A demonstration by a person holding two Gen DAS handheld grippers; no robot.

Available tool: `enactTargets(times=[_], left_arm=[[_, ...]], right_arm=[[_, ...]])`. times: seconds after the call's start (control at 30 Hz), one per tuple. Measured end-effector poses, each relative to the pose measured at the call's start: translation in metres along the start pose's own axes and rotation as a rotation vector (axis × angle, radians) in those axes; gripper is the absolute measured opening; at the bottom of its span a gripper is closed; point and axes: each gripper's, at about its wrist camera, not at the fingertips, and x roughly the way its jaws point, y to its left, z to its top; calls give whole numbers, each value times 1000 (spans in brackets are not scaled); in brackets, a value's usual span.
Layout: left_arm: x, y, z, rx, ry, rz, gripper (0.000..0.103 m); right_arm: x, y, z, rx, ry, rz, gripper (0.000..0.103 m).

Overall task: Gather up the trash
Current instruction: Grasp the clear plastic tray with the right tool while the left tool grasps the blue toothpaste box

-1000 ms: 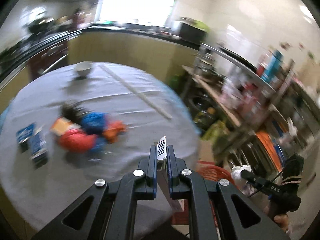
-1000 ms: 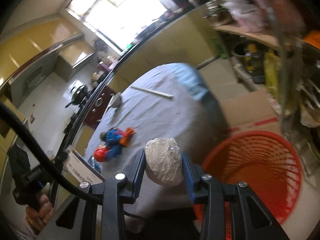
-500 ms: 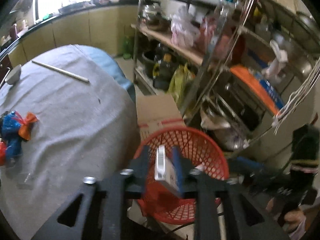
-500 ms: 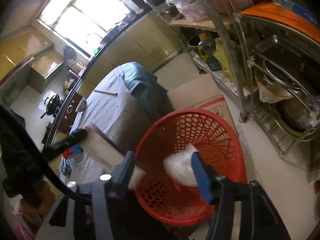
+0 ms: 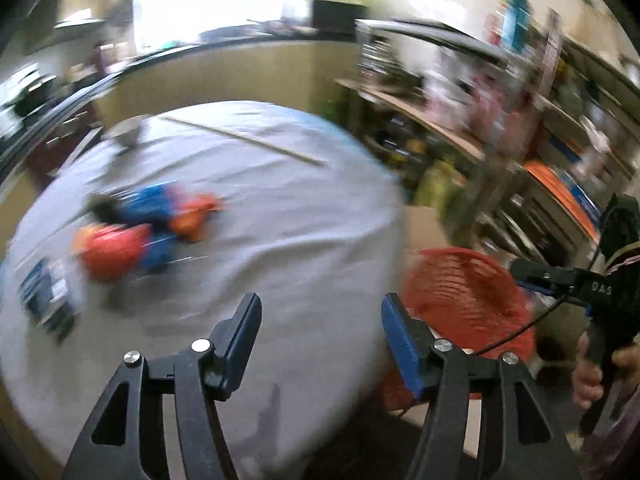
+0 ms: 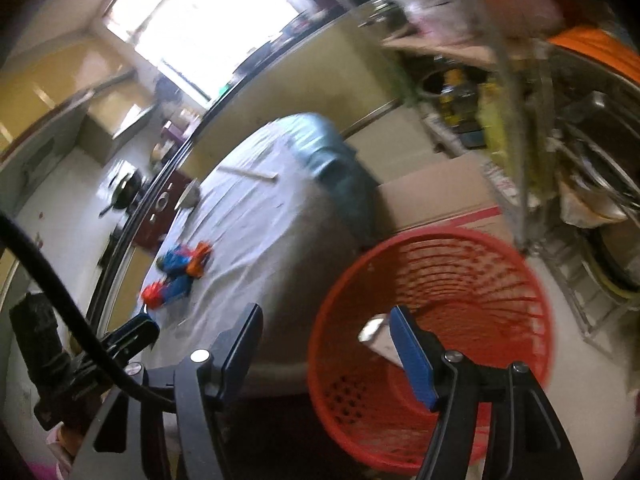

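With nothing between the opening left gripper (image 5: 320, 320) jaws, the toys (image 5: 140, 236) ahead risk being binned as trash.

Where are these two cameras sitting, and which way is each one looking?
Left wrist view: sits on the left gripper, whose jaws are opening on nothing, looking down over the grey table; a hand holds the other tool at right.
Right wrist view: sits on the right gripper, empty, looking down at the red basket.
Shared: table, basket, red-and-blue toy, long stick.
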Motion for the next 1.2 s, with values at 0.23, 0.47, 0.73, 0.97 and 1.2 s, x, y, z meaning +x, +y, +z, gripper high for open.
enactTargets(times=[0.23, 0.47, 0.73, 0.97, 1.2], left_arm=[[-36, 132, -32, -245, -72, 226, 68], [-52, 232, -58, -459, -80, 329, 71], [-41, 270, -51, -571, -62, 258, 79], [16, 283, -15, -605, 30, 191, 79], [56, 296, -3, -686, 133, 148, 79]], right_arm=[[71, 86, -7, -143, 142, 69, 69], [129, 177, -19, -354, 224, 98, 69], [176, 224, -23, -458, 275, 103, 69], [205, 224, -8, -496, 257, 190, 80], [232, 231, -3, -594, 311, 263, 82]])
